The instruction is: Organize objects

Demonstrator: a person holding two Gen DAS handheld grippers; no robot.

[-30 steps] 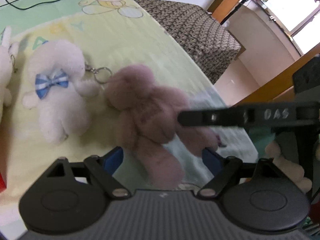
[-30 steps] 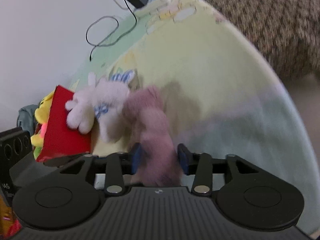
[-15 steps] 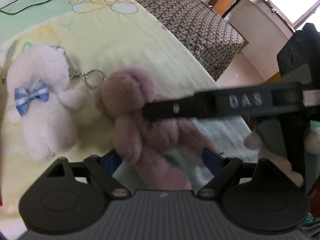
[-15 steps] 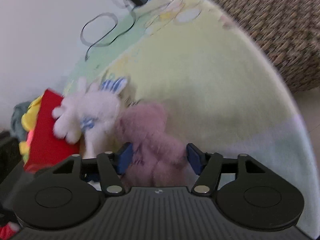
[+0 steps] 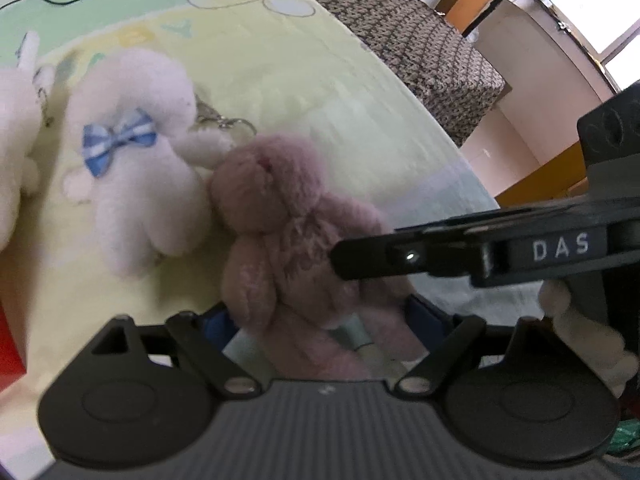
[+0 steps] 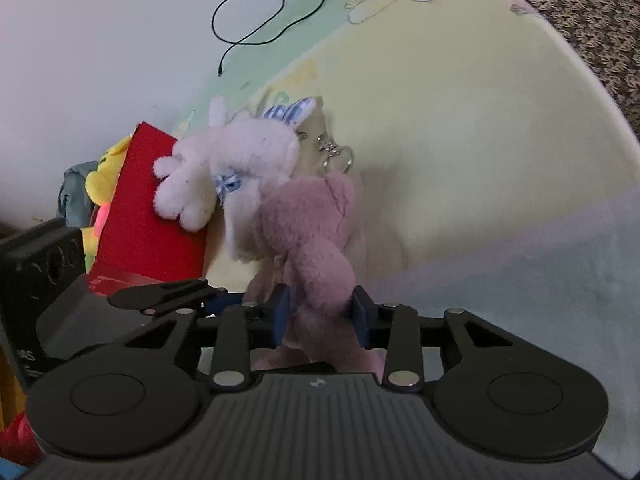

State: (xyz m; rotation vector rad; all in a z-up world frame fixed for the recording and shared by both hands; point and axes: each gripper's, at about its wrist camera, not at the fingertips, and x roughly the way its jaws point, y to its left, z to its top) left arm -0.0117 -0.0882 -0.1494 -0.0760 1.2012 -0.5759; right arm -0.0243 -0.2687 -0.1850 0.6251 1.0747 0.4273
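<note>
A pink plush bear (image 5: 280, 216) lies on the yellow blanket (image 5: 320, 92), its head against a white plush bear with a blue bow (image 5: 132, 168). My left gripper (image 5: 320, 320) is open, and the pink bear's legs lie between its blue pads without being pinched. From the right, a black finger of the right gripper (image 5: 360, 256) reaches the bear's belly. In the right wrist view my right gripper (image 6: 320, 308) is closing, and its pads press a limb of the pink bear (image 6: 304, 224). The white bear (image 6: 248, 152) leans on a red box (image 6: 148, 208).
A key ring (image 5: 236, 124) lies between the two bears. A yellow plush (image 6: 104, 172) sits behind the red box. Another white plush (image 5: 12, 160) is at the far left. A black cable (image 6: 248, 12) lies at the back, and a brown knitted seat (image 5: 420, 40) borders the blanket.
The right gripper's jaws widened, then narrowed onto the pink bear's limb. In the left wrist view its finger reached across the bear, then drew back to the right.
</note>
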